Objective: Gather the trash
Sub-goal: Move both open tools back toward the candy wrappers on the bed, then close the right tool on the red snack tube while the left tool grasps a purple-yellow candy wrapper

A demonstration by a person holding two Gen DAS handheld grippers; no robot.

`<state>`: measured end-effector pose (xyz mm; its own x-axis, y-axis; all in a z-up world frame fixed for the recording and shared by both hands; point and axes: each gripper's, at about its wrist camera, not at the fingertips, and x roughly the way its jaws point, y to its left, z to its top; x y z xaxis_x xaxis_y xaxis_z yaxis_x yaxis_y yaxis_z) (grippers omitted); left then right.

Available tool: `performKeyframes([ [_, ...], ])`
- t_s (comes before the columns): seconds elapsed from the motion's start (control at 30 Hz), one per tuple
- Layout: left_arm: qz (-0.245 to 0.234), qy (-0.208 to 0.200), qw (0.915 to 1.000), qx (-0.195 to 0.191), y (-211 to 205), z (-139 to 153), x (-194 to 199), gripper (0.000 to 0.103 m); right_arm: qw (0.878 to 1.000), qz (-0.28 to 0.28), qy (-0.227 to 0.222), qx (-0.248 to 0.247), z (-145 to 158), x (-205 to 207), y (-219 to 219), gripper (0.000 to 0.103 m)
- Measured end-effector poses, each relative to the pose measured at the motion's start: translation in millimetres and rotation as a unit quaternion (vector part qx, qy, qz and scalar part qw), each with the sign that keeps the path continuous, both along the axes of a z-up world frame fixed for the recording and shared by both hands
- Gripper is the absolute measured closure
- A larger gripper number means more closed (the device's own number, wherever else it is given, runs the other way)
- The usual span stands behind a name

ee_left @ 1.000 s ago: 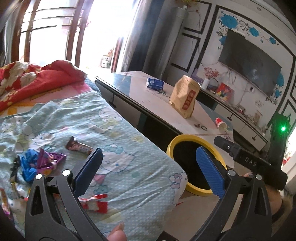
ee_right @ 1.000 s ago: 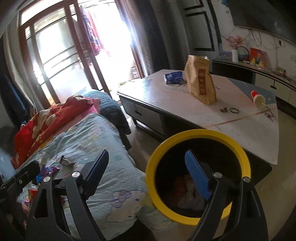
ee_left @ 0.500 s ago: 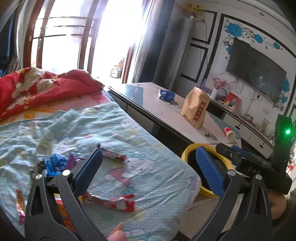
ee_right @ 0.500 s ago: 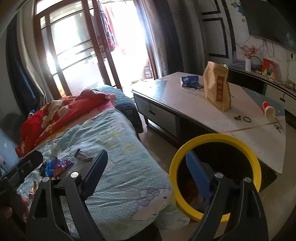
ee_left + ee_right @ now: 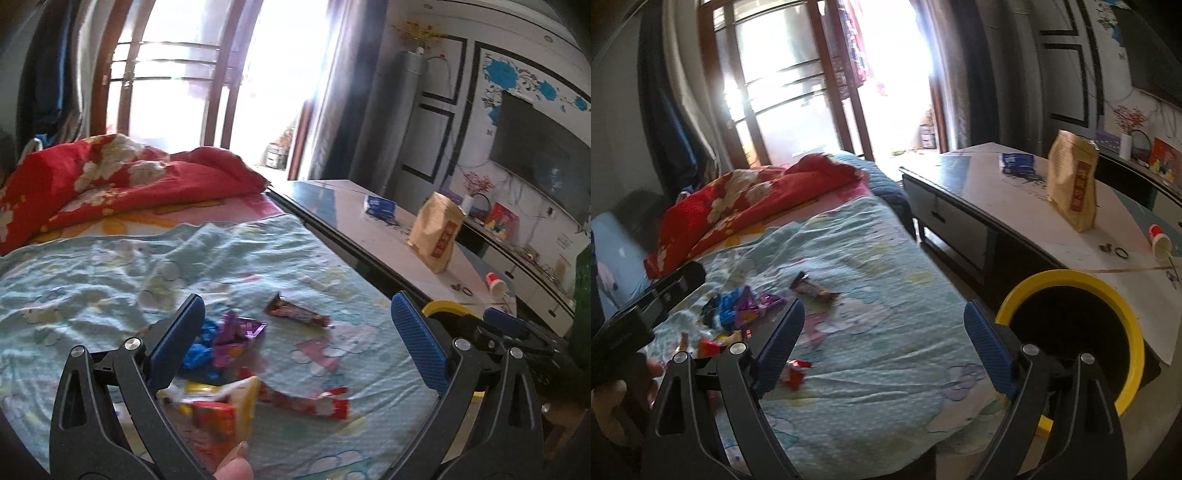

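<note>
Left gripper (image 5: 297, 339): jaws released, above wrappers (image 5: 236, 332) on bed (image 5: 110, 266).
Right gripper (image 5: 884, 345): jaws released; only here, bin's (image 5: 1071, 277) whole rim.

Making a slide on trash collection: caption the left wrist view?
Open left gripper hovers over scattered snack wrappers on a light-blue bedspread.
</note>
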<state>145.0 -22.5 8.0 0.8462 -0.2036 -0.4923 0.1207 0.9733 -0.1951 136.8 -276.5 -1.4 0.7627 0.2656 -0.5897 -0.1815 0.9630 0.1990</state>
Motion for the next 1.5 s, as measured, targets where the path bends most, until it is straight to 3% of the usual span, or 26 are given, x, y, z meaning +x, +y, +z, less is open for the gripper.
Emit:
performKeyframes([
  [0.47, 0.063, 0.012, 0.9979, -0.001, 61, -1, -5, 0.01, 0.996, 0.085, 0.002, -0.016, -2, -10, 71, 0.017],
  [0.77, 0.136, 0.047, 0.9894, -0.024, 123, -13, -11, 0.01, 0.989, 0.147, 0.02, -0.016, -12, -18, 120, 0.017],
  [1.07, 0.166, 0.088, 0.9816, -0.035, 161, -36, -21, 0.01, 0.976, 0.211, 0.046, -0.019, -30, -31, 169, 0.017],
  [1.13, 0.171, 0.097, 0.9795, -0.044, 168, -40, -23, 0.011, 0.973, 0.223, 0.055, -0.019, -34, -33, 178, 0.023],
  [1.3, 0.17, 0.137, 0.9724, -0.081, 185, -59, -30, 0.034, 0.965, 0.243, 0.098, -0.007, -52, -29, 194, 0.04],
  [1.4, 0.156, 0.165, 0.9676, -0.11, 186, -74, -34, 0.042, 0.962, 0.245, 0.121, 0.001, -62, -26, 199, 0.048],
  [1.5, 0.143, 0.188, 0.9636, -0.125, 181, -88, -38, 0.053, 0.959, 0.246, 0.14, 0.002, -72, -23, 202, 0.067],
])
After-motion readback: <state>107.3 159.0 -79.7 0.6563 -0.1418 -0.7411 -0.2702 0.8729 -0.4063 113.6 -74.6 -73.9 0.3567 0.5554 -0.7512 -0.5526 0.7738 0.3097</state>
